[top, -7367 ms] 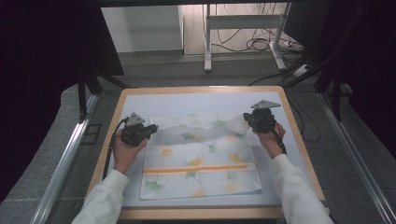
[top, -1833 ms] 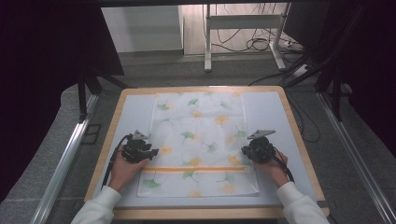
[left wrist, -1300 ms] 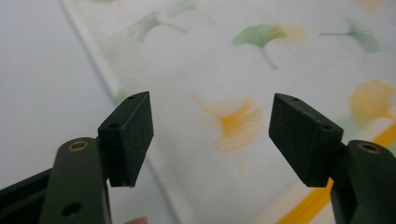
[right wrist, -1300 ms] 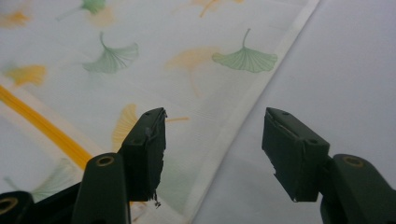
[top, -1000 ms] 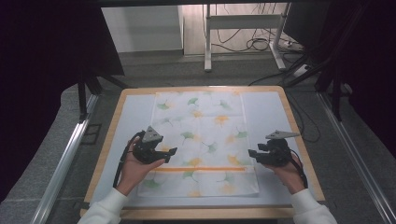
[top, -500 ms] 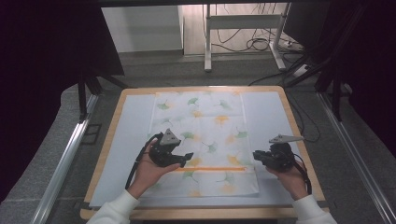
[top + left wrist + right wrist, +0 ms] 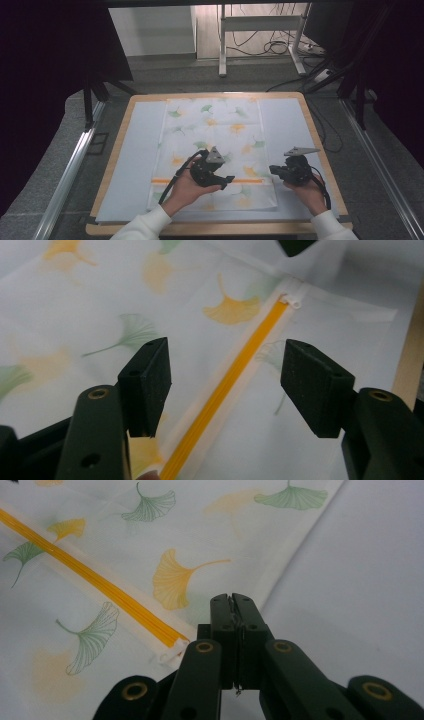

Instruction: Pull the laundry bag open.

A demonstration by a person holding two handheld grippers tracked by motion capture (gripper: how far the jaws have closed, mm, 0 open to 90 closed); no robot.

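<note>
A white cloth (image 7: 220, 130) printed with green and orange ginkgo leaves lies flat in the middle of the table. An orange zip (image 7: 250, 181) crosses it near the front. My left gripper (image 7: 227, 179) hovers over the zip's middle. In the left gripper view it (image 7: 225, 385) stands open, its two pads either side of the zip (image 7: 245, 360), whose white pull (image 7: 291, 301) lies farther along. My right gripper (image 7: 272, 170) sits at the cloth's right edge. In the right gripper view it (image 7: 232, 600) is shut with nothing visible in it, beside the zip's end (image 7: 170, 652).
A pale blue mat (image 7: 135, 150) covers the wooden-edged table (image 7: 310, 125), with bare strips left and right of the cloth. A metal stand (image 7: 260, 22) and cables (image 7: 280, 47) lie on the floor beyond. Dark curtains flank both sides.
The cloth was spread out flat away from me. Since then my left gripper has moved right to the zip's middle, and the right gripper has drawn out to the cloth's right edge.
</note>
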